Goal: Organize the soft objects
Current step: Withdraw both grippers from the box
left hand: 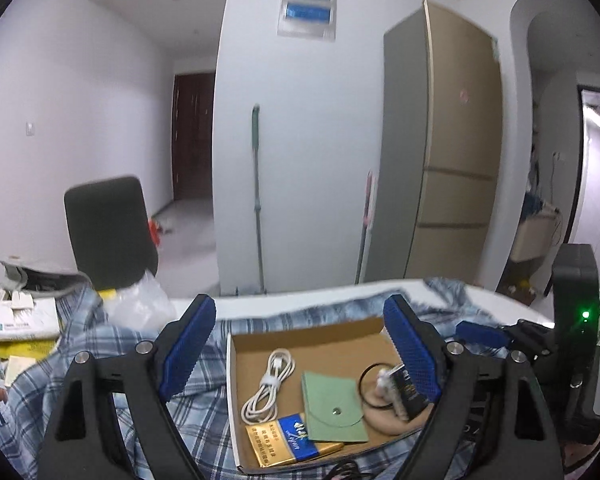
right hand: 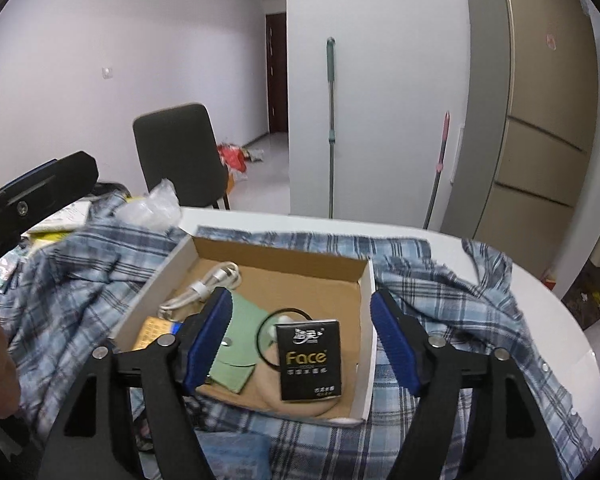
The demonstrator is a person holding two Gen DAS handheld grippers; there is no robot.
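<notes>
An open cardboard box (left hand: 256,336) (right hand: 364,292) lies on a blue plaid shirt (left hand: 100,356) (right hand: 440,280) spread over the white table. In the box are a white cable (left hand: 268,384) (right hand: 204,284), a green pouch (left hand: 332,408) (right hand: 240,356), a black "Face" tissue pack (right hand: 309,360) (left hand: 406,390), a black hair tie (right hand: 266,328), a beige soft item (right hand: 268,396) and a gold-blue packet (left hand: 296,442). My left gripper (left hand: 300,356) is open and empty above the box. My right gripper (right hand: 302,344) is open above the tissue pack, its jaws apart on either side.
A clear plastic bag (left hand: 140,300) (right hand: 152,204) and a pile of papers and boxes (left hand: 16,320) lie at the table's left. A black chair (right hand: 180,156) stands behind the table. A mop (right hand: 331,120) leans on the wall. A fridge (right hand: 540,100) stands right.
</notes>
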